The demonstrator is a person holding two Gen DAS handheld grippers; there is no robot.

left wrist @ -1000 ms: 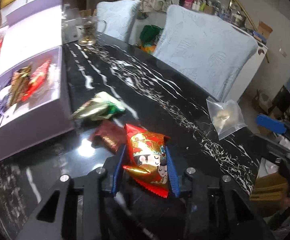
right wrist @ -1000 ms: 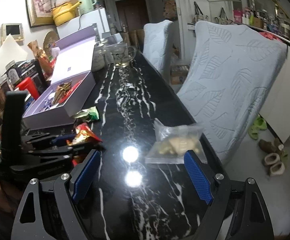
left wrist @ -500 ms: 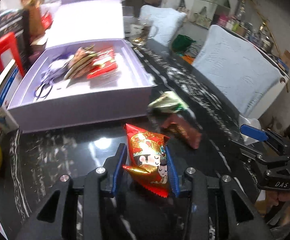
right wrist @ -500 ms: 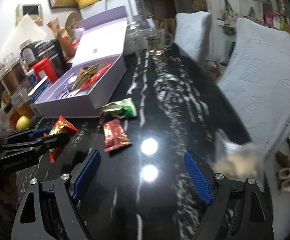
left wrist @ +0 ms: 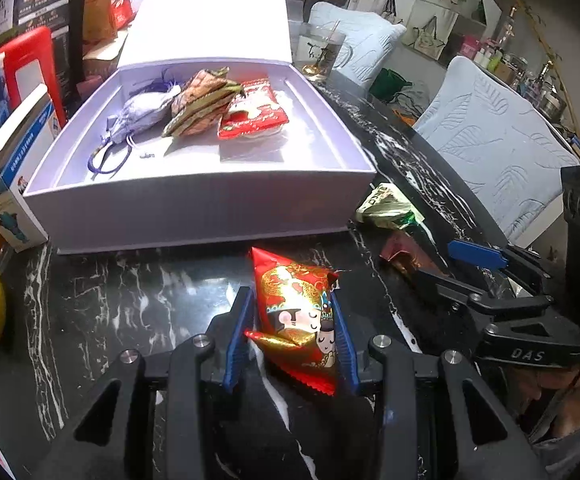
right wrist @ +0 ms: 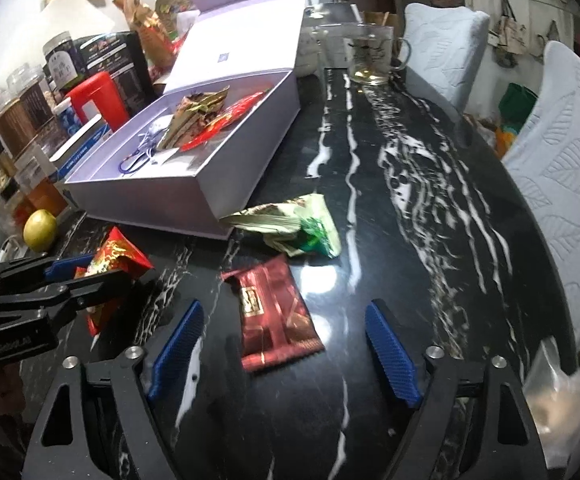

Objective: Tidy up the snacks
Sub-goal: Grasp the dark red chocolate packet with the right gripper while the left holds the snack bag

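My left gripper (left wrist: pixel 292 340) is shut on a red and gold snack packet (left wrist: pixel 298 312) with a cartoon figure, held just in front of the open lilac box (left wrist: pixel 201 208). Inside the box lie a red packet (left wrist: pixel 251 114), a brown-green packet (left wrist: pixel 201 104) and a purple pouch (left wrist: pixel 141 112). My right gripper (right wrist: pixel 283 354) stands open above a dark red packet (right wrist: pixel 273 316) on the black marble table (right wrist: pixel 390 208). A green-gold packet (right wrist: pixel 294 228) lies by the box's corner. The left gripper (right wrist: pixel 69 276) and its packet (right wrist: pixel 115 256) show at left in the right wrist view.
Jars, a red container (right wrist: pixel 97 100) and boxes line the table's left side, with a yellow fruit (right wrist: pixel 39 230) near the box. A glass cup (right wrist: pixel 370 56) stands beyond the box. A clear bag (right wrist: pixel 558 388) lies at the right edge. Two covered chairs (right wrist: pixel 562 152) flank the table.
My left gripper swung left with its packet to face the lilac box. My right gripper swung left from the clear bag to over the dark red packet.
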